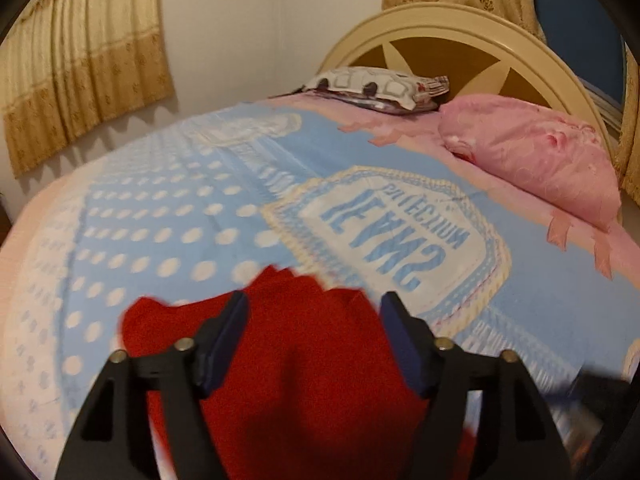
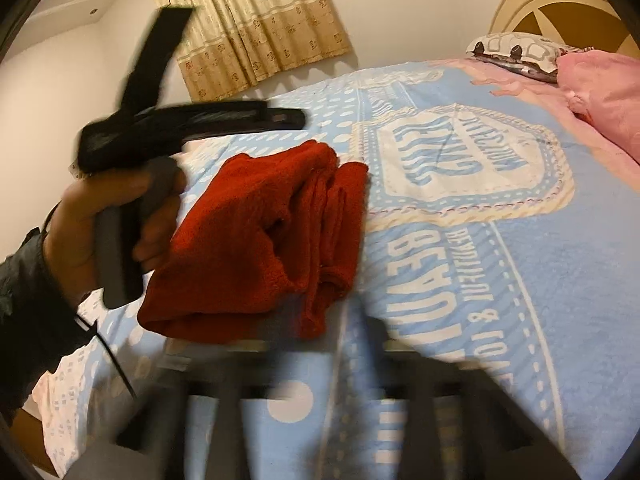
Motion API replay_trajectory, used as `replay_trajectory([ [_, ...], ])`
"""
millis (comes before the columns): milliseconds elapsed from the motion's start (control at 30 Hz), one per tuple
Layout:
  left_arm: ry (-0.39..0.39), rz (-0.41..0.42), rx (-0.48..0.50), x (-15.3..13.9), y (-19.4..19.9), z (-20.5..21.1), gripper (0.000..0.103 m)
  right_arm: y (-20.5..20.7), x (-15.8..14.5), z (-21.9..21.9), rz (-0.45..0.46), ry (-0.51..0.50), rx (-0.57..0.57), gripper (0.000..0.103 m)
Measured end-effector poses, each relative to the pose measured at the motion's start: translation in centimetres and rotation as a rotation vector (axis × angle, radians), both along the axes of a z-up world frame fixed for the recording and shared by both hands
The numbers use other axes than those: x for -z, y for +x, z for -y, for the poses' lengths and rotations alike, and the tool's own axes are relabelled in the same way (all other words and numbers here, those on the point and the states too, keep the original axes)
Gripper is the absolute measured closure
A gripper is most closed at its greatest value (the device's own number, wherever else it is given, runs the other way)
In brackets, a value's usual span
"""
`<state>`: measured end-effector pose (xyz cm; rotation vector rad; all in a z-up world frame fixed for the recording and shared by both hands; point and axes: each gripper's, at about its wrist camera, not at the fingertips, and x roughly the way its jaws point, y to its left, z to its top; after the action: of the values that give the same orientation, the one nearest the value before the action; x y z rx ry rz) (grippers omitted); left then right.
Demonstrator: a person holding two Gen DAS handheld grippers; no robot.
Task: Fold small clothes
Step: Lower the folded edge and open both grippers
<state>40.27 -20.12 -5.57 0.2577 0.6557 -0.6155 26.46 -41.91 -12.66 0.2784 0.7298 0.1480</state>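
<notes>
I see both jaws apart: my left hand-held gripper (image 1: 314, 330) over the folded red cloth (image 2: 264, 240), my right hand-held gripper (image 2: 304, 344) just before it on the bed (image 2: 500, 280).

A: Left wrist view sits close above the red cloth (image 1: 304, 360), tilted down, facing along the bed (image 1: 540, 312) toward the headboard (image 1: 460, 28).

B: Right wrist view sits further back and to the cloth's right, angled down across the bed, catching the left tool (image 2: 192, 116) side-on.

A: Shared: cloth, blue bedspread, headboard, pink pillow (image 1: 532, 152), curtain (image 1: 80, 68).
</notes>
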Motion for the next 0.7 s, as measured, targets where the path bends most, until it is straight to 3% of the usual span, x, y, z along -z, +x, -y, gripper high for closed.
replay_trajectory([
  [133,-0.003,0.027,-0.081,0.5,-1.8,-4.6,0.026,0.3,-0.9,0.2,0.004,-0.013,-0.003,0.014],
  [333,-0.061,-0.054,-0.189,3.7,-4.1,-10.8,0.024,3.8,-3.5,0.0,0.003,-0.005,-0.057,0.017],
  [467,-0.108,-0.137,-0.217,6.2,-5.2,-12.1,0.024,9.7,-3.6,0.0,-0.049,0.057,-0.095,0.048],
  [600,-0.164,-0.156,-0.226,7.0,-5.8,-12.3,0.024,15.6,-0.5,-0.5,-0.193,0.148,-0.141,0.052],
  [633,-0.172,-0.159,-0.227,7.0,-5.8,-12.4,0.024,16.1,0.0,-0.7,-0.202,0.168,-0.144,0.079],
  [667,-0.181,-0.164,-0.227,7.0,-5.8,-12.4,0.024,16.4,0.3,-0.7,-0.202,0.184,-0.144,0.09],
  [700,-0.19,-0.168,-0.227,7.0,-5.8,-12.5,0.024,16.4,0.4,-0.7,-0.194,0.187,-0.131,0.09],
])
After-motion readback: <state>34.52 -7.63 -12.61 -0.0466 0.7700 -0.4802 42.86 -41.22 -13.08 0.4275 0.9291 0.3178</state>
